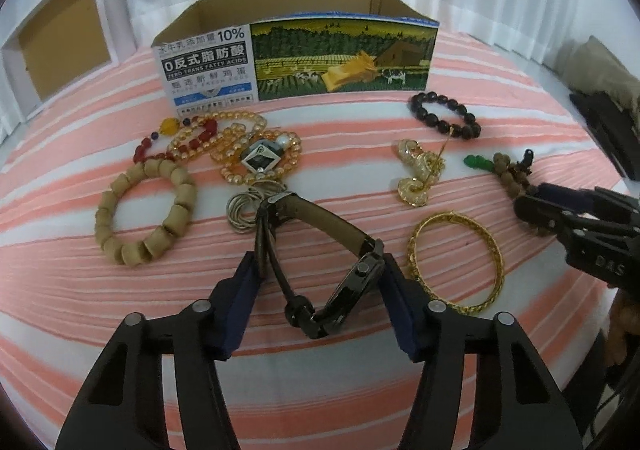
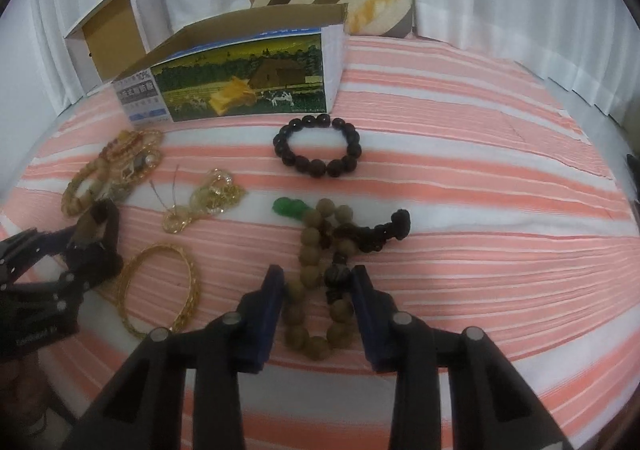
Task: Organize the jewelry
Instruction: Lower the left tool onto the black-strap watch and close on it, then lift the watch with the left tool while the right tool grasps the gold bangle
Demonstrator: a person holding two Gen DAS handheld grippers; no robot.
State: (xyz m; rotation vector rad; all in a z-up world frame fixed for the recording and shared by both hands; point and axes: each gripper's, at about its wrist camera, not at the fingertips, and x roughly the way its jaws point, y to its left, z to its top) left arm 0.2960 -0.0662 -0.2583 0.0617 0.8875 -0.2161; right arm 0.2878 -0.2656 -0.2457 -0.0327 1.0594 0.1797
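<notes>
Left claw (image 1: pixel 320 270) pinches a dark watch (image 1: pixel 320 250) with brown strap, lying on the pink-striped bed (image 1: pixel 480 61); right claw (image 2: pixel 318 282) sits narrow around a tan bead bracelet (image 2: pixel 312 290), pads maybe touching, can't tell.

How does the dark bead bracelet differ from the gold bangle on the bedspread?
The dark bead bracelet is a ring of round, near-black beads; the gold bangle is a single thin band with a chain-like texture. The bracelet lies near the printed box, away from both claws; the bangle lies nearer the cameras, right beside the left claw. Both lie flat on the striped cover, untouched.
</notes>
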